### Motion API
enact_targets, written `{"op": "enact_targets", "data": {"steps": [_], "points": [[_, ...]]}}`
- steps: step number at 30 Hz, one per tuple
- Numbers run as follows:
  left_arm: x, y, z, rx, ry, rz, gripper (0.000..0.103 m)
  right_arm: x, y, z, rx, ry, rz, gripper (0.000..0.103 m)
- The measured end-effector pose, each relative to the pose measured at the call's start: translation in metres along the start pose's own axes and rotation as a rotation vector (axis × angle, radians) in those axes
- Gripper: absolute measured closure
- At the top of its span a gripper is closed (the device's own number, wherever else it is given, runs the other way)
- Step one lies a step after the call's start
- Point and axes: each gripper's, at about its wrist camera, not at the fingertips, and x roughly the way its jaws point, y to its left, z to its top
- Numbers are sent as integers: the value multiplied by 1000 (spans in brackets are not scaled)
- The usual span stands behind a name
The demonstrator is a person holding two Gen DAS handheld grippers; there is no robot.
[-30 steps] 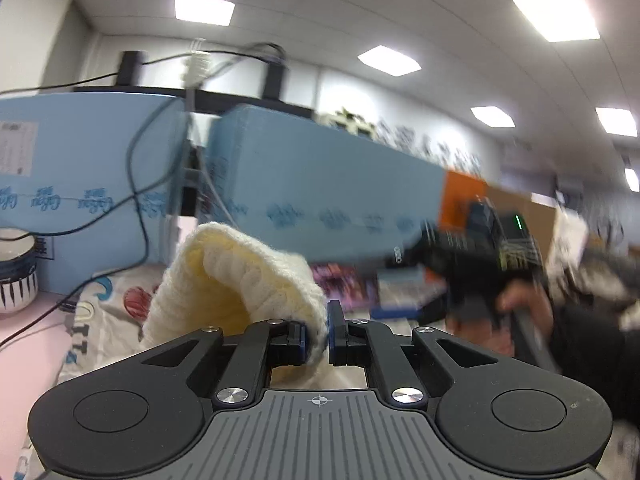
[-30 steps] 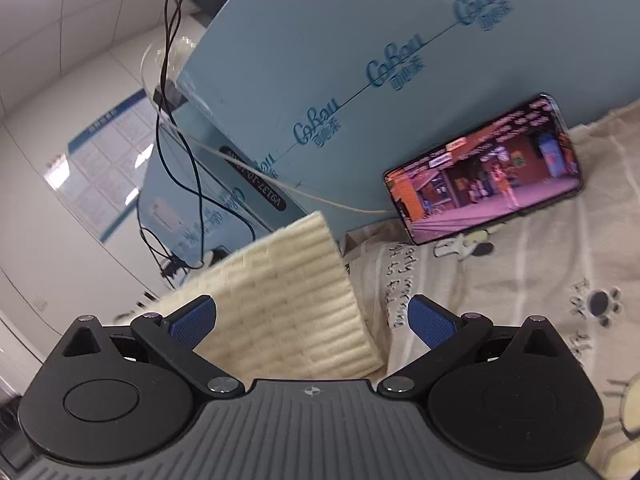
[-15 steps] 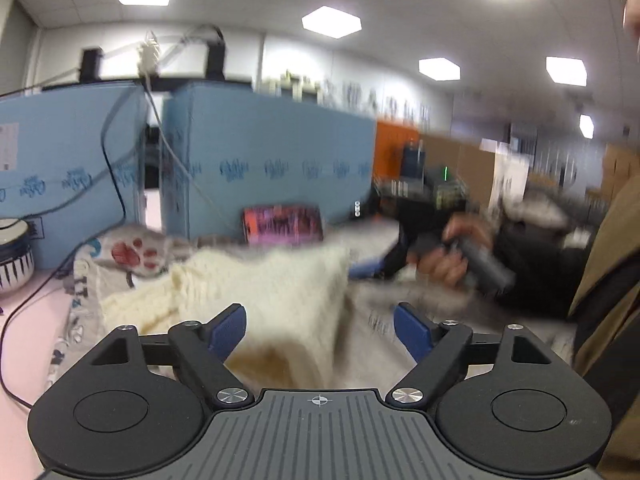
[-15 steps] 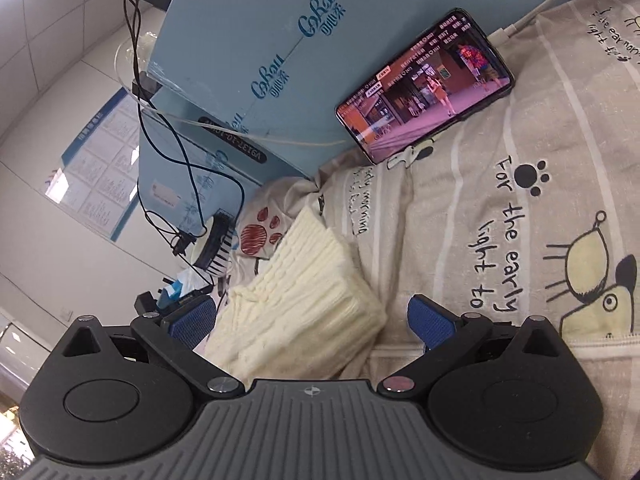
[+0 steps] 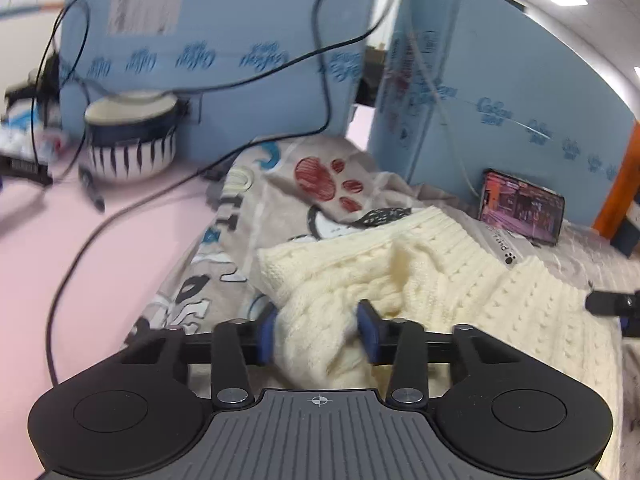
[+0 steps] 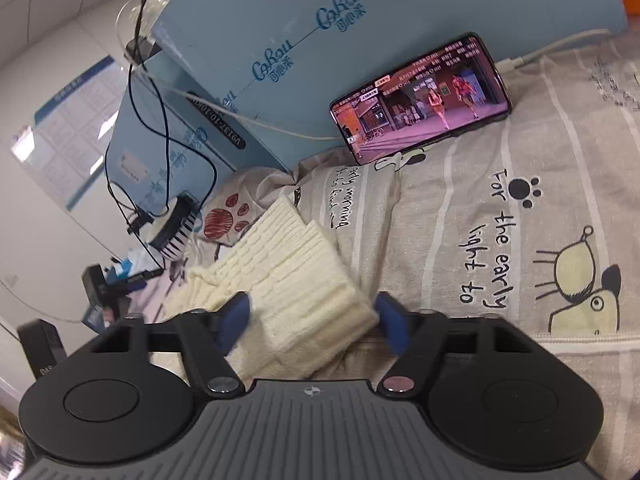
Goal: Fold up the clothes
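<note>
**Cream sweater lies between both hand-held grippers on the printed sheet**

The cream cable-knit sweater (image 5: 432,276) lies rumpled on a grey cartoon-print sheet (image 6: 500,208), below and to the left of a phone (image 6: 420,96) that leans against a blue foam board (image 6: 320,20) with its screen lit.

The left hand-held gripper (image 5: 318,330) has its blue pads partly apart, with a bunched fold of the sweater filling the gap between them; the knit seems to touch both pads, but I cannot tell whether it is firmly pinched. The right hand-held gripper (image 6: 314,322) stands wider open, its pads straddling the sweater's folded edge (image 6: 304,280), neither one clearly pressing the knit.

Left of the sweater, beyond the sheet's red paw print (image 5: 318,178), a striped ceramic bowl (image 5: 130,134) sits on the pink counter (image 5: 80,248), with black cables (image 5: 120,208) trailing across the counter beside it.
</note>
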Motion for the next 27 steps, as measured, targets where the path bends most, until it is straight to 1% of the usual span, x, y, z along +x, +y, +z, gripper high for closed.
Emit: {"op": "enact_targets", "data": {"steps": [2,3,5,6,7,10,13,16,18,19,21,25,27], "points": [[-13,-10,-2,40,-54,9,79,-3,5,-1,-52,-30,-17,57],[-21,-14,-3,54,-85,10,79,-5,7,-2,-77,-46,-21,60],[-38,-23,-2,78,-147,13,81,-11,10,-1,-103,-69,-24,75],[-48,-30,0,86,-177,13,81,-15,10,-1,-110,-79,-22,78],[-57,-35,1,92,-205,7,81,-20,10,0,-109,-85,-12,84],[-80,-54,7,141,-280,-9,81,-39,9,1,-88,-95,64,87],[-101,-75,12,177,-356,-40,81,-71,12,1,-93,-130,132,88],[-112,-100,19,219,-416,-101,81,-111,9,1,-102,-184,155,89],[-106,-120,24,240,-430,-149,81,-142,4,-3,-118,-232,146,89],[-100,-132,26,248,-429,-178,81,-157,1,-4,-126,-257,140,89],[-85,-157,32,271,-419,-244,81,-188,-10,-11,-136,-315,94,89],[-47,-218,42,318,-375,-410,81,-249,-34,-33,-126,-413,-34,89],[-27,-253,45,358,-343,-474,80,-275,-43,-46,-117,-451,-104,89]]}}
